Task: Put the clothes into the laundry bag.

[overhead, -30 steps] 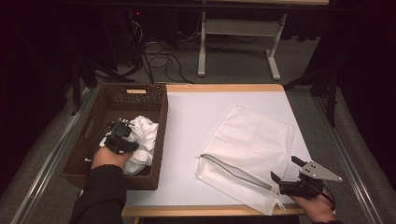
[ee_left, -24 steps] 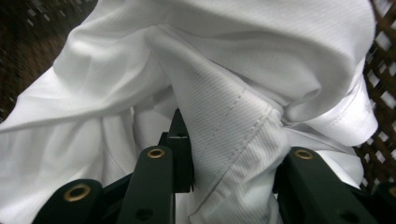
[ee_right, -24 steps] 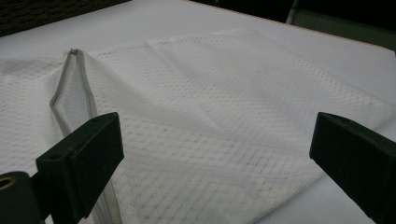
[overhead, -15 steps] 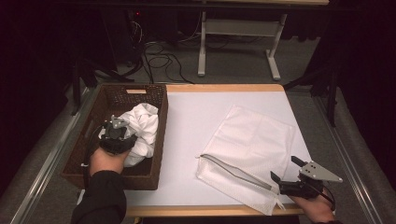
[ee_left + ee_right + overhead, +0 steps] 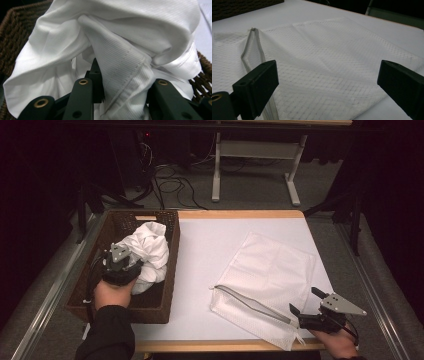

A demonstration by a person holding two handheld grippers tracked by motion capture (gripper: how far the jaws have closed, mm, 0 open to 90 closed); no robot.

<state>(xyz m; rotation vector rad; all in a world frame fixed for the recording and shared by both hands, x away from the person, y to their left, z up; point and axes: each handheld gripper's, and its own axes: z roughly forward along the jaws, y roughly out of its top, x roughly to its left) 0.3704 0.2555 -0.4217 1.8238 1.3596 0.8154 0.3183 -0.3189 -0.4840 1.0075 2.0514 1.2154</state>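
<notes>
Beside the mesh bag [image 5: 270,270], basket [image 5: 90,295] walls ring the gripped cloth [image 5: 147,250].

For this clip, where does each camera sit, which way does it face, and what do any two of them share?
High view: above the person's side of the table, looking forward and down; both forearms and hands come in from below, the left hand-held gripper in the wicker basket, the right hand-held gripper at the mesh bag.
Left gripper view: rides the left hand-held gripper, facing the white cloth clamped between its jaws.
Right gripper view: rides the right hand-held gripper, facing across the mesh bag through open jaws.
Shared: the high and left gripper views both show cloth and basket.
</notes>
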